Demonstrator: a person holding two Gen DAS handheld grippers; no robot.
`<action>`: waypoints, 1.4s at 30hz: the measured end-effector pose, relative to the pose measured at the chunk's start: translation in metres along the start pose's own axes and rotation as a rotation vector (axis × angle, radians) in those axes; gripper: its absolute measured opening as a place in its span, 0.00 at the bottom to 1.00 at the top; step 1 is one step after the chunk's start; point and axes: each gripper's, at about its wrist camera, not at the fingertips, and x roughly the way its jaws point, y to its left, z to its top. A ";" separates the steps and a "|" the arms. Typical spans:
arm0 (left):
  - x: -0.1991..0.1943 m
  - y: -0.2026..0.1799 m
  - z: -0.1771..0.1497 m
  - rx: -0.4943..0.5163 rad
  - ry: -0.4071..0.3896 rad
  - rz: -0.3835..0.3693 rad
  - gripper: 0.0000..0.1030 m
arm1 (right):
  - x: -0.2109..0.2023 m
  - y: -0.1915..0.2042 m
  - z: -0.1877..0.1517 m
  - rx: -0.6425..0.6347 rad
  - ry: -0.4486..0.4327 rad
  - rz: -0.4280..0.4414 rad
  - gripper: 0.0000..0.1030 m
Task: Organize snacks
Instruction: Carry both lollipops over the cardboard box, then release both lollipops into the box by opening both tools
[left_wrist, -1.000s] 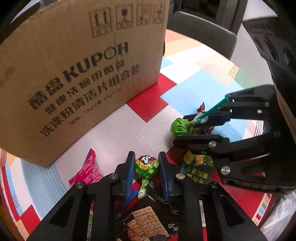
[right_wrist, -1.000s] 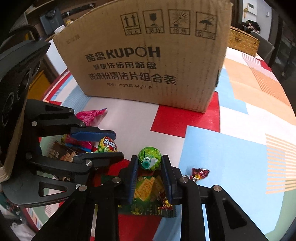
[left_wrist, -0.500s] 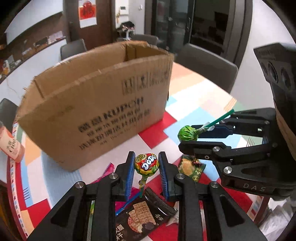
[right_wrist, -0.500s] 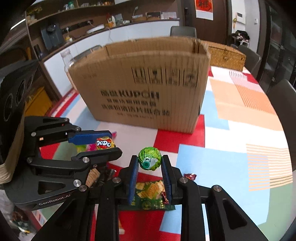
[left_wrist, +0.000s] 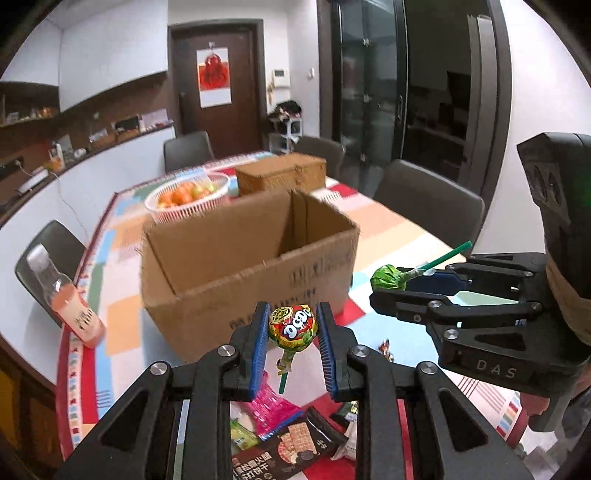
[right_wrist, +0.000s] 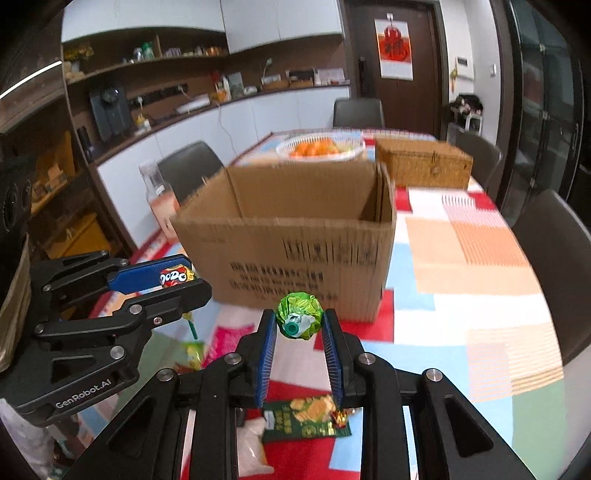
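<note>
The left tool (left_wrist: 293, 326) grips a red DoDo lollipop (left_wrist: 292, 326), and the right tool (right_wrist: 299, 322) grips a green lollipop (right_wrist: 300, 320), both held above the bench (right_wrist: 480, 280) near the open cardboard box (right_wrist: 295, 254).

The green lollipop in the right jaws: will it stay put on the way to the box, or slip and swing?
The green lollipop is gripped by its round, crinkly-wrapped head in the right gripper, so it could pivot or slip if the grip loosens. It looks small and light, so swing seems unlikely. Dropped into the cardboard box, it would probably roll briefly until its stick stops it.
</note>
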 end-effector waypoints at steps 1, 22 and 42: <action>-0.003 0.001 0.002 0.000 -0.003 0.011 0.25 | -0.002 0.001 0.002 -0.002 -0.013 0.002 0.26; -0.020 0.046 0.057 -0.042 -0.119 0.153 0.25 | -0.001 0.020 0.081 -0.031 -0.159 0.025 0.26; 0.085 0.105 0.078 -0.162 0.115 0.128 0.25 | 0.106 0.002 0.120 0.018 0.078 -0.009 0.26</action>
